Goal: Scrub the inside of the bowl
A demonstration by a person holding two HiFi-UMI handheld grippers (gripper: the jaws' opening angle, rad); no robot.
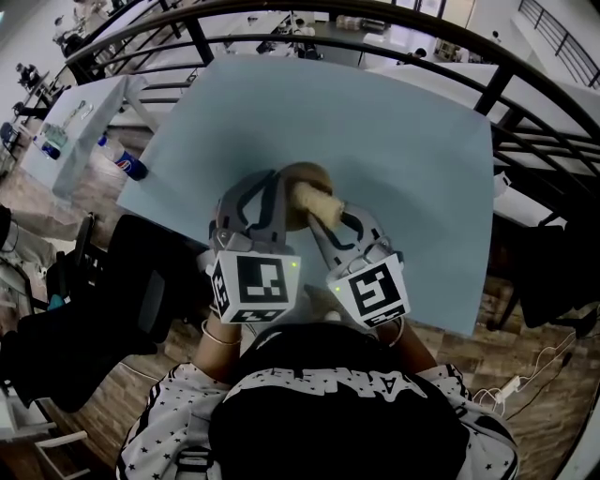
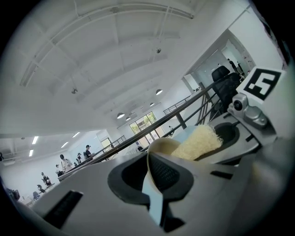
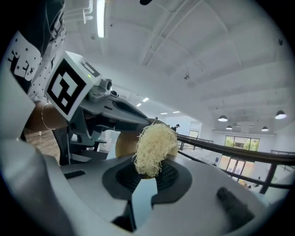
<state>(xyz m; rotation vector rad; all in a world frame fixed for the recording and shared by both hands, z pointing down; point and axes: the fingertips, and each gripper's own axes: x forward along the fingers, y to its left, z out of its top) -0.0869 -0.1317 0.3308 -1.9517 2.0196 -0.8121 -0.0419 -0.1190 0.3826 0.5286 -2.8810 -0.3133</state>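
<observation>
The bowl (image 1: 298,176) sits above the near middle of the table (image 1: 394,131). The left gripper (image 1: 270,186) reaches in from the near left and grips the bowl's rim. Just to its right, the right gripper (image 1: 337,214) holds the scrubber (image 1: 314,200) against the bowl's right part. A railing (image 1: 375,13) runs behind the table. A bottle (image 1: 127,165) lies beyond the table's left edge, and a chair (image 1: 141,281) stands nearer on that side.
</observation>
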